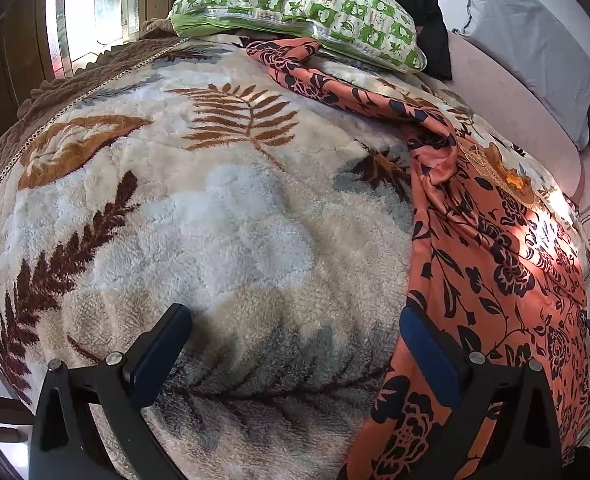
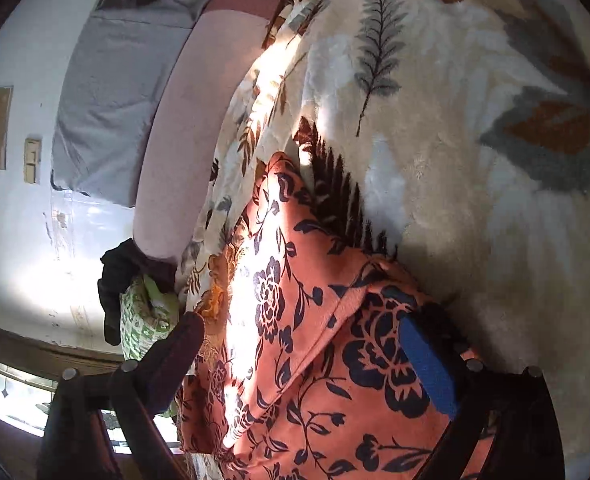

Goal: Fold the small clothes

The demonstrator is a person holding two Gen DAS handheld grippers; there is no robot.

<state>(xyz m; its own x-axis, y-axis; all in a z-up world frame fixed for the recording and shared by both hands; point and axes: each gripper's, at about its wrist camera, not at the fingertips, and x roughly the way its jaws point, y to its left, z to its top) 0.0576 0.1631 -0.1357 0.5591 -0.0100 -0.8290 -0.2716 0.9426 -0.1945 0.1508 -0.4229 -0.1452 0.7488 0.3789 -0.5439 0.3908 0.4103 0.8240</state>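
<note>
The orange garment (image 1: 495,248) lies crumpled on the blanket (image 1: 215,208), from 12 to 5 o'clock in the left view. Both hand-held grippers, left (image 1: 295,340) and right (image 2: 303,344), have jaws apart, holding nothing. Spreading it flat first would likely give cleaner folds.

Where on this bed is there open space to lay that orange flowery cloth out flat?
The widest bare stretch is the fluffy leaf-print blanket, bordered by the orange floral cloth on its right, the green checked pillow at the far end and the brown quilted edge on its left. It is crowded toward the pillow, where black clothing is piled.
</note>
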